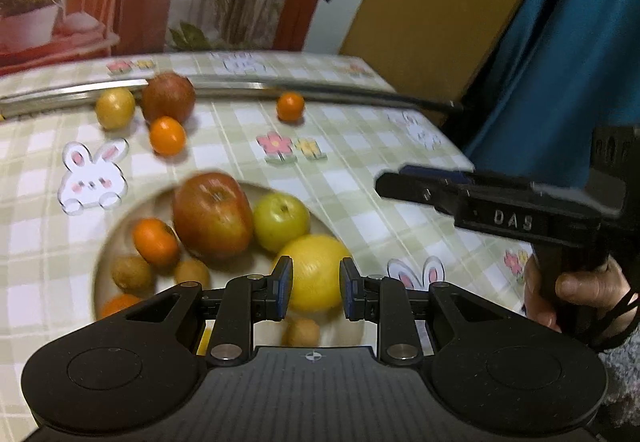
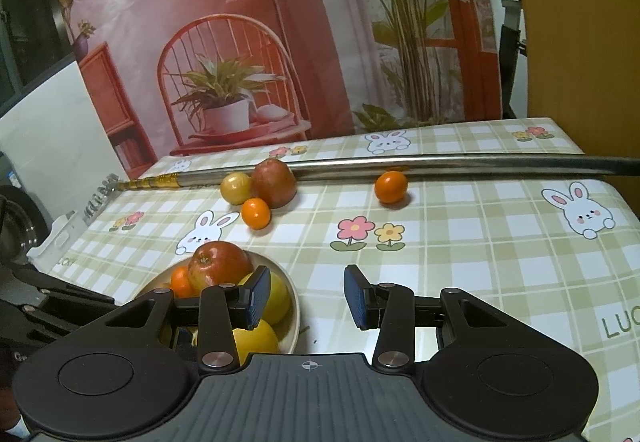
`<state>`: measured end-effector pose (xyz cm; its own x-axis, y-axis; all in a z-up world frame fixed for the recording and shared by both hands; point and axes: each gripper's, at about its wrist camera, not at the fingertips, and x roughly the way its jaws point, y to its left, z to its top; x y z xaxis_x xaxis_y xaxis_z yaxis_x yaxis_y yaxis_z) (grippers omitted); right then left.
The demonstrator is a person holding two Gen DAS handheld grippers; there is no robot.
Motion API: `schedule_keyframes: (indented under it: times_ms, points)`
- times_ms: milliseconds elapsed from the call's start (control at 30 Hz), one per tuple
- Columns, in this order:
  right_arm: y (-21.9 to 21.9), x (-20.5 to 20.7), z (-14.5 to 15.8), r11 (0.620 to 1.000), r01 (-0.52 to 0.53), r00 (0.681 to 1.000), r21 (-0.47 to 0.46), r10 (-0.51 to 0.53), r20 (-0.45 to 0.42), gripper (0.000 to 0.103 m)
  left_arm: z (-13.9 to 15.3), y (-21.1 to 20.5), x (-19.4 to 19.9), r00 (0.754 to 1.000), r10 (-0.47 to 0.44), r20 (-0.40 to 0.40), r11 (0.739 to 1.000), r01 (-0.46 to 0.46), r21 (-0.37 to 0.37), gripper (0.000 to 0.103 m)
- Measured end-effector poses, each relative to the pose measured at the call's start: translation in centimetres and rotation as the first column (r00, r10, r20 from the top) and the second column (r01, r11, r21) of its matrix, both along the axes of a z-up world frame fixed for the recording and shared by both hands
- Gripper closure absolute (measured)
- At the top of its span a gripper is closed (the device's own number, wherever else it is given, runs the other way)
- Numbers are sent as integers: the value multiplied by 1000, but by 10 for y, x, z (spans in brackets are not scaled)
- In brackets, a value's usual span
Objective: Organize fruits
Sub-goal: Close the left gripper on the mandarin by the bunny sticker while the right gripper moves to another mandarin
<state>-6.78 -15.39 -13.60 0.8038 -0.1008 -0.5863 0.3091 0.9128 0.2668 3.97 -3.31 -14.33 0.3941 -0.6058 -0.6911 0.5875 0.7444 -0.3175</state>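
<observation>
Left gripper [image 1: 316,288] narrow, empty, above round yellow citrus [image 1: 316,274] in cream ceramic bowl [image 1: 120,230]; right gripper [image 2: 306,296] slightly parted, empty. Four fruits loose: two small tangerines [image 2: 256,213], one dark-red apple [image 2: 274,183], one small yellow fruit [image 2: 236,187].

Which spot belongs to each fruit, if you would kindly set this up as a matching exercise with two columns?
Fruits:
1. lone mandarin
2. large yellow citrus
3. dark red apple
4. green apple

Spots:
A. in the bowl, at its near side
B. in the bowl, right beside the big red apple
C. alone on the tablecloth, just in front of the metal rod
D. on the tablecloth by the rod, clustered with two smaller fruits

Pairs: 1-C, 2-A, 3-D, 4-B
</observation>
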Motion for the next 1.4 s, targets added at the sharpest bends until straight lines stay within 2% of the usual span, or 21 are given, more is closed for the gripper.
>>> schedule_keyframes:
  times_ms: [167, 400, 567, 767, 1200, 1267, 1333, 1400]
  points:
    - [-8, 0, 4, 1000, 12, 1000, 8, -12, 15, 64, 22, 22, 13, 995, 75, 64, 997, -75, -16, 76]
    - [-31, 6, 26, 999, 36, 997, -14, -36, 63, 64, 51, 58, 39, 971, 195, 139, 981, -195, -13, 76]
    - [-49, 15, 40, 997, 52, 995, -53, -47, 91, 64, 59, 76, 61, 954, 261, 145, 965, -261, -24, 76]
    - [-65, 35, 37, 995, 52, 996, -83, -46, 71, 64, 50, 74, 85, 952, 278, 125, 960, -280, -4, 76]
    - [-101, 76, 2, 998, 63, 998, -27, -63, 12, 64, 8, 38, 140, 976, 212, 43, 977, -213, 19, 76]
    - [-105, 83, -4, 998, 62, 998, -27, -62, 0, 65, -1, 32, 146, 980, 199, 27, 979, -200, 32, 73]
    - [-108, 90, -10, 998, 61, 998, -26, -61, -11, 65, -10, 26, 152, 982, 187, 9, 981, -187, 47, 64]
    - [-110, 96, -14, 998, 63, 998, -21, -64, -18, 65, -19, 19, 156, 985, 172, -1, 983, -171, 60, 63]
